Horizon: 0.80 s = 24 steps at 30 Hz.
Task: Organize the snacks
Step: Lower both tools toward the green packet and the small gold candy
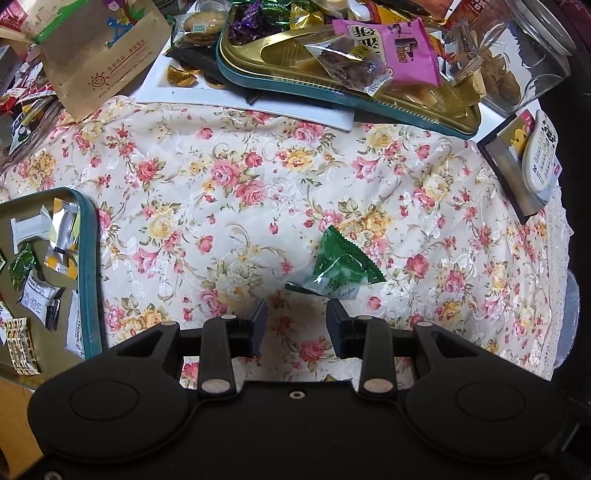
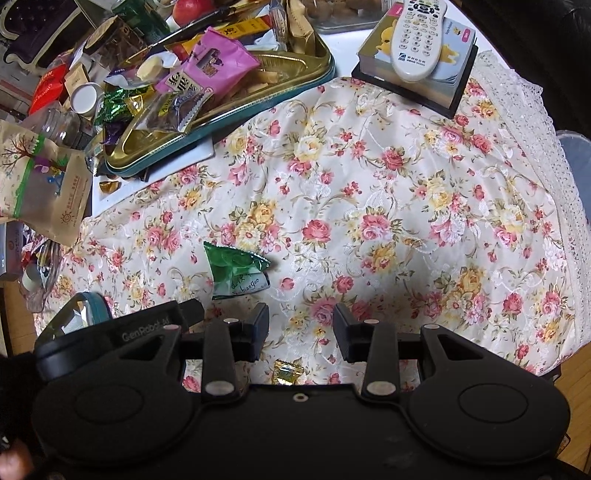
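Hovering over green packet (image 1: 341, 264); L gripper (image 1: 296, 317) wide, empty; R gripper (image 2: 301, 321) parted, empty.

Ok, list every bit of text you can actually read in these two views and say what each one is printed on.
"GenRobot.ai": on the left gripper body, seen in the right wrist view.
"Suanjiangguo", partly creased so uncertain: on the green snack packet.
"Kiss", partial: on a purple candy wrapper.
Chinese characters on the pink packet, the kraft paper bag and the white remote: too small or blurred to read.
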Each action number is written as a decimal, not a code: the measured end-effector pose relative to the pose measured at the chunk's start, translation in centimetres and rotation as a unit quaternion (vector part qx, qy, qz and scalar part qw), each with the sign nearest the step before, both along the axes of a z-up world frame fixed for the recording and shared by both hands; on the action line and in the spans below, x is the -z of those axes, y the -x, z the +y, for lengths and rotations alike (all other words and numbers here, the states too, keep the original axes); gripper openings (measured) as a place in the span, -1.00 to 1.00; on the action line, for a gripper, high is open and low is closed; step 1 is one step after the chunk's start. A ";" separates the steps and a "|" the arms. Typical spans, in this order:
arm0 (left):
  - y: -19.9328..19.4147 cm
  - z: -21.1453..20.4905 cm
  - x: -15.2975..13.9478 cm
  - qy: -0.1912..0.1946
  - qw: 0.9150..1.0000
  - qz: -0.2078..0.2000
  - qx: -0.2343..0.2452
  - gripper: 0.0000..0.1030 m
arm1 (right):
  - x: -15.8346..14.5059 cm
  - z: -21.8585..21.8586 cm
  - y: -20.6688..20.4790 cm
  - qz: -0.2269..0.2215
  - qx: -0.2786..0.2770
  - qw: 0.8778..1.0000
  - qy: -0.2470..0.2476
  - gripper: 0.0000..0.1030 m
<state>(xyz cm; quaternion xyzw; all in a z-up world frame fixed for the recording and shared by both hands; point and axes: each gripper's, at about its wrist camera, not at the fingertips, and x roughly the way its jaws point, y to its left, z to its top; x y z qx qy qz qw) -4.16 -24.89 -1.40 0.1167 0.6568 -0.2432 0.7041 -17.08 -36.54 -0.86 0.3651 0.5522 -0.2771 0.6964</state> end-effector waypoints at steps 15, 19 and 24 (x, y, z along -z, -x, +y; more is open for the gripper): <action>-0.6 1.2 -1.3 0.012 1.000 -0.008 0.005 -0.16 | 1.1 0.7 -2.0 0.015 -0.002 1.000 0.004 -0.20; -0.9 1.7 -1.7 0.018 1.000 -0.009 0.002 -0.16 | 1.3 0.7 -2.5 0.015 0.001 1.000 0.003 -0.19; -1.1 2.2 -2.3 0.008 0.999 -0.034 0.002 -0.16 | 1.7 0.6 -2.9 0.018 0.009 1.000 0.005 -0.17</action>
